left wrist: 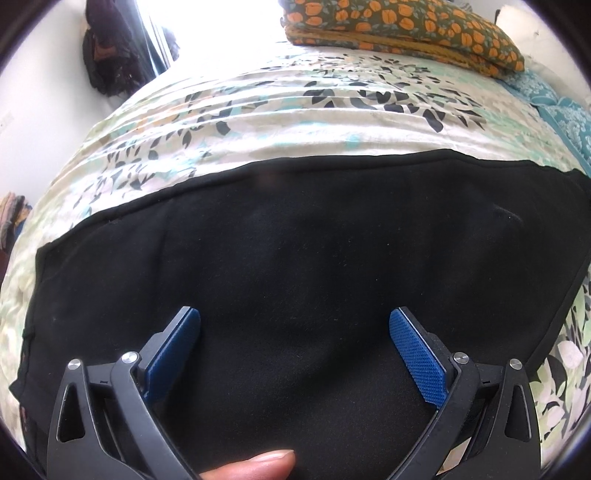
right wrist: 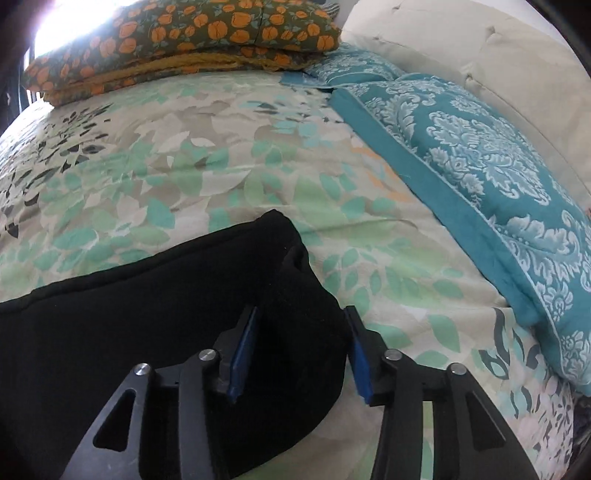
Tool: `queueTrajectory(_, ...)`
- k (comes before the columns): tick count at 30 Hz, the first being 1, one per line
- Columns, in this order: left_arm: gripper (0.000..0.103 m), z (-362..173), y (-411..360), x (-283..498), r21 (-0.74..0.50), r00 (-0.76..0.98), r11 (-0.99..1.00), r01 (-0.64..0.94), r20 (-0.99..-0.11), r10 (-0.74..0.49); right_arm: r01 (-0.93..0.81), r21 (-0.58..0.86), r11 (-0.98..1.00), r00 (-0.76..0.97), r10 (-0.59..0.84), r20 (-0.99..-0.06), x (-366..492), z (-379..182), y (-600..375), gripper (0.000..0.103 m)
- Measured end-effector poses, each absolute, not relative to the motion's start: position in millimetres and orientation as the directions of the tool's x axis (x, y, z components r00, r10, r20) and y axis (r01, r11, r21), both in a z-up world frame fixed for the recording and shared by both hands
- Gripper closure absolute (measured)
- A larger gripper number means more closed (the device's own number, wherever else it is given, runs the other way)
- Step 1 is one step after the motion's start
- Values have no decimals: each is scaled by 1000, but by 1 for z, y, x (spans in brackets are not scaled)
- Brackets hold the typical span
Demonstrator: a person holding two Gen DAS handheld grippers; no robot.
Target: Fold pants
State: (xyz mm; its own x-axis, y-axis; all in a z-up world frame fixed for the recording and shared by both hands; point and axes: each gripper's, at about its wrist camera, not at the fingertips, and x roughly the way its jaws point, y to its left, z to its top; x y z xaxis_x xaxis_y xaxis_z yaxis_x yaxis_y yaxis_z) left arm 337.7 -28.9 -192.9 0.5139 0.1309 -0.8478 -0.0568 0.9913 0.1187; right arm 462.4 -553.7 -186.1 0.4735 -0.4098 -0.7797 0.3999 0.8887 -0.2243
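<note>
Fingers, left gripper (left wrist: 294, 319): held wide apart over black pants (left wrist: 295, 258), nothing gripped.
Fingers, right gripper (right wrist: 301, 319): parted around pants end (right wrist: 295, 291), probably for folding; grip not closed.

Bed with a leaf-print cover

On the bedspread (left wrist: 280, 99) lie black pants (left wrist: 295, 258) near, an orange-flowered pillow (left wrist: 406, 26) far, and a teal damask pillow (right wrist: 480, 166) at the right.

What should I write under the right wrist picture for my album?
Right gripper open around the black pants' end on a leafy bedspread.
</note>
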Motion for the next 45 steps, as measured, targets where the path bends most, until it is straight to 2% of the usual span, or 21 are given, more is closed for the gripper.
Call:
queueTrajectory(1,0,-190,-28,338,120,508,991,-60,-851,134,426,-207,881,482,-414,-773,453,-179,-556,2)
queueTrajectory(4,1,-169,-25,324,154,524,980,-124,-829,196,462,-187,867,534,-441,-722,418,-149,-553,1)
queueTrajectory(7,1,-142,-22,291,70,552,992,-105,-826,117,484,-131,865,589,-433,-682,370,-115,-538,1)
queueTrajectory(13,1,-123,-28,193,18,516,1000,-10,-857,21,341,71,937,687,-197,-699,251,-69,-445,0)
queueTrajectory(17,1,-128,-26,131,54,514,999,4,-857,44,198,197,960,645,24,-764,167,-70,-352,0)
queueTrajectory(20,1,-138,-21,115,93,524,996,-10,-847,84,127,250,960,594,128,-794,109,-89,-284,0)
queueTrajectory(23,1,-152,-12,114,125,518,992,-24,-847,119,85,156,984,602,74,-795,69,-114,-230,0)
queueTrajectory(26,0,-175,6,115,27,436,998,-54,-899,48,23,51,998,571,29,-821,58,-143,-200,0)
queueTrajectory(29,0,-176,3,111,51,472,999,-16,-880,52,0,-24,1000,526,-20,-850,63,-167,-194,0)
queueTrajectory(33,0,-178,2,110,57,478,998,-4,-877,52,-5,16,1000,549,15,-836,64,-184,-202,0)
queueTrajectory(45,1,-182,-2,106,102,504,994,33,-860,72,-5,1,1000,545,3,-839,65,-183,-197,0)
